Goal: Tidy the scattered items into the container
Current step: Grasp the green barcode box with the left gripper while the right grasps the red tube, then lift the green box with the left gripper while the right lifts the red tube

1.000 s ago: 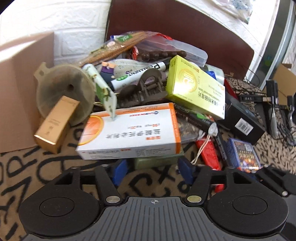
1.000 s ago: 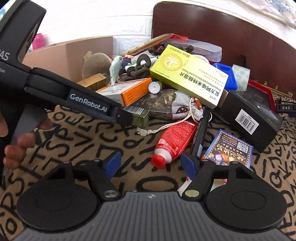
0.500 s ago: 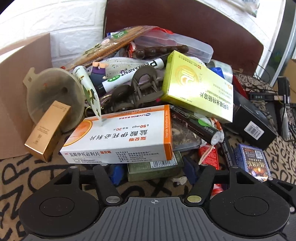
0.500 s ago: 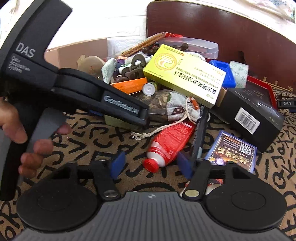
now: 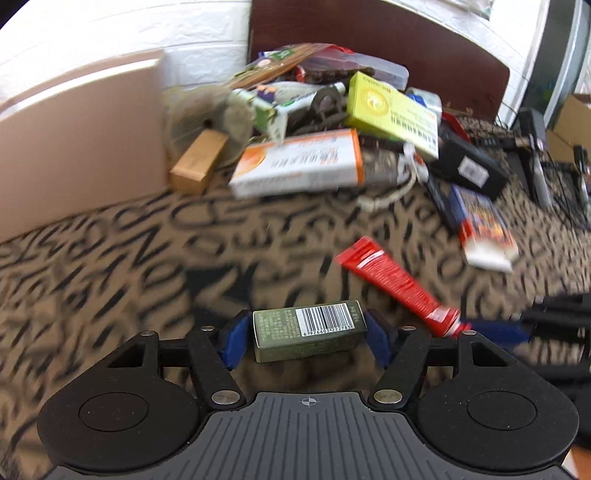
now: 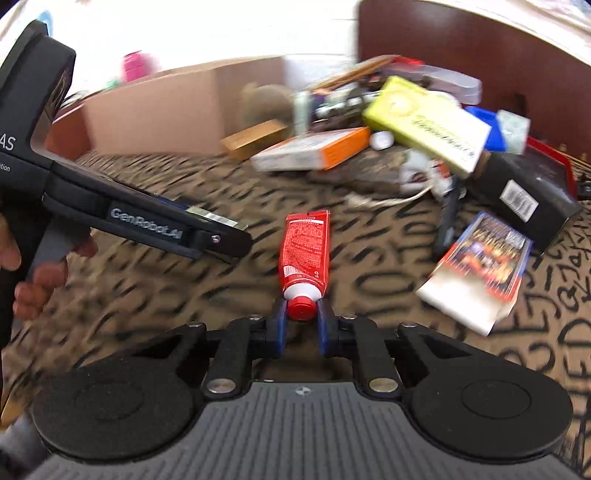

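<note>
My left gripper [image 5: 303, 338] is shut on a small olive-green box [image 5: 308, 330] with a barcode, held above the patterned cloth. My right gripper [image 6: 300, 321] is shut on the cap end of a red tube [image 6: 304, 253]; the tube also shows in the left wrist view [image 5: 395, 282]. The cardboard container [image 5: 77, 147] stands at the left, also in the right wrist view [image 6: 159, 110]. The pile of scattered items lies beyond, with an orange-and-white medicine box [image 5: 299, 162] and a yellow box [image 5: 395, 110].
A gold box [image 5: 197, 162], a round funnel [image 5: 207, 114], a black box [image 5: 469, 166], a card pack [image 5: 484, 225] and a drawstring pouch lie in the pile. A dark chair back [image 5: 369, 33] stands behind. The left gripper body [image 6: 147, 225] crosses the right view.
Both grippers closed on their items and pulled back from the pile: the left took the green box from under the orange box, the right took the red tube by its cap.
</note>
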